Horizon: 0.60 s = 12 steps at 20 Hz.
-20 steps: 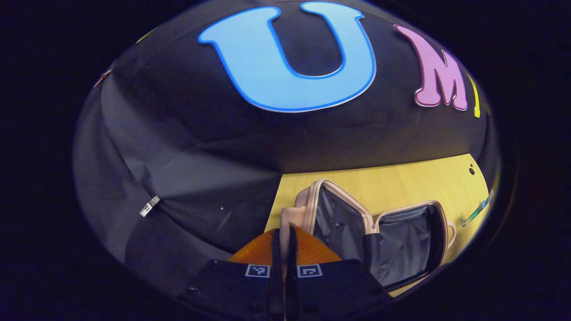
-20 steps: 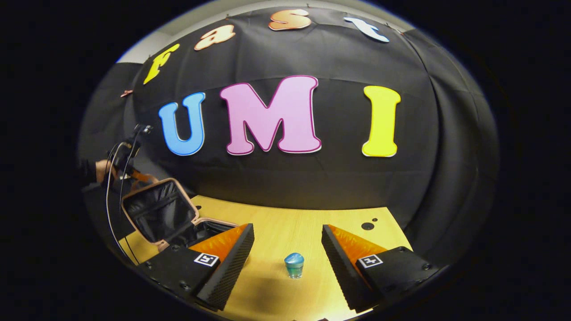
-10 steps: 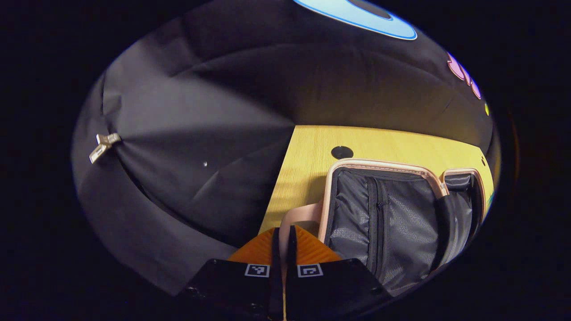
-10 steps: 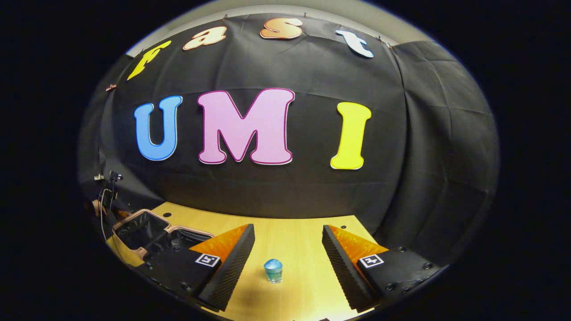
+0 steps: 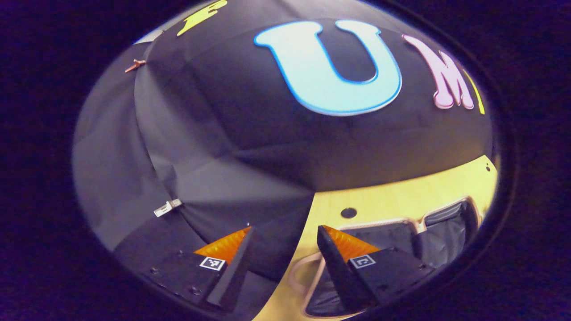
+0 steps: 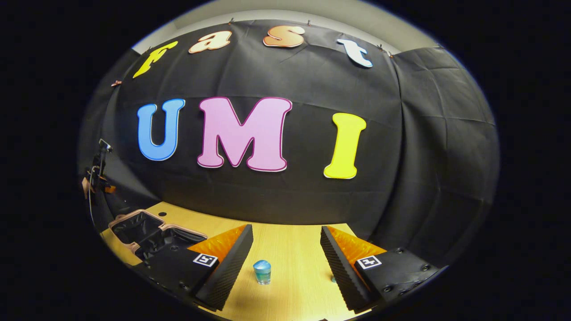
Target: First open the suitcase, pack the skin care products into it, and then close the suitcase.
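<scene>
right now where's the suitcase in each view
Left gripper view: suitcase lies open at lower right, behind the left gripper's right finger.
Right gripper view: it sits open at far lower left.
Shared landmark: the dark round hole in the table beside its rim.

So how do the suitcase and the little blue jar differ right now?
The suitcase is large, pinkish with dark lining, and lies open and flat; the blue jar is small, translucent, upright and capped. The suitcase sits off to the left; the jar stands between the right gripper jaws, untouched. Both rest on the wooden table.
</scene>
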Motion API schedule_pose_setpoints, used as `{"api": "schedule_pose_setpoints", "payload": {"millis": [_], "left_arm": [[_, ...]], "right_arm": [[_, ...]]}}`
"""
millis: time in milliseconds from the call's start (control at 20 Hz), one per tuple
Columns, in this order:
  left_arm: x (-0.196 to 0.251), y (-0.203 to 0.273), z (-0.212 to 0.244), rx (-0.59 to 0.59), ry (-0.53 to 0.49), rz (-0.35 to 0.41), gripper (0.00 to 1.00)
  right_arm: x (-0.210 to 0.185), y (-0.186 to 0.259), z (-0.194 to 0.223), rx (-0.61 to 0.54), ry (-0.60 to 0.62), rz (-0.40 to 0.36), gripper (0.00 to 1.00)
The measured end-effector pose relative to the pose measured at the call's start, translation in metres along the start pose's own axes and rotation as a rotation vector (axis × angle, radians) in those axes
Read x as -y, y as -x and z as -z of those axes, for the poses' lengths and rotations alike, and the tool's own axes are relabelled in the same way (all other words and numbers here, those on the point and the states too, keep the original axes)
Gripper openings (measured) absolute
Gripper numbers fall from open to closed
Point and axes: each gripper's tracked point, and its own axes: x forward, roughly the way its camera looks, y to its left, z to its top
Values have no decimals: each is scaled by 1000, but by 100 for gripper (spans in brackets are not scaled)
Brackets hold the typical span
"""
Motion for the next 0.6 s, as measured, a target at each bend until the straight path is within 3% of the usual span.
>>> {"api": "schedule_pose_setpoints", "payload": {"millis": [100, 200, 300, 450, 600], "left_arm": [[38, 48, -40, 115, 0, 38, 98], [74, 101, -74, 194, -26, 49, 97], [115, 139, -95, 264, 12, 67, 97], [231, 181, -106, 311, 157, 242, 97], [321, 218, -80, 316, 247, 378, 97]], "right_arm": [[17, 2, -5, 16, -9, 23, 96], [33, 4, -9, 34, -13, 38, 96], [51, 5, -4, 29, -2, 59, 96], [72, 6, 6, 31, -28, 73, 97], [91, 6, 31, 10, -34, 85, 96]]}}
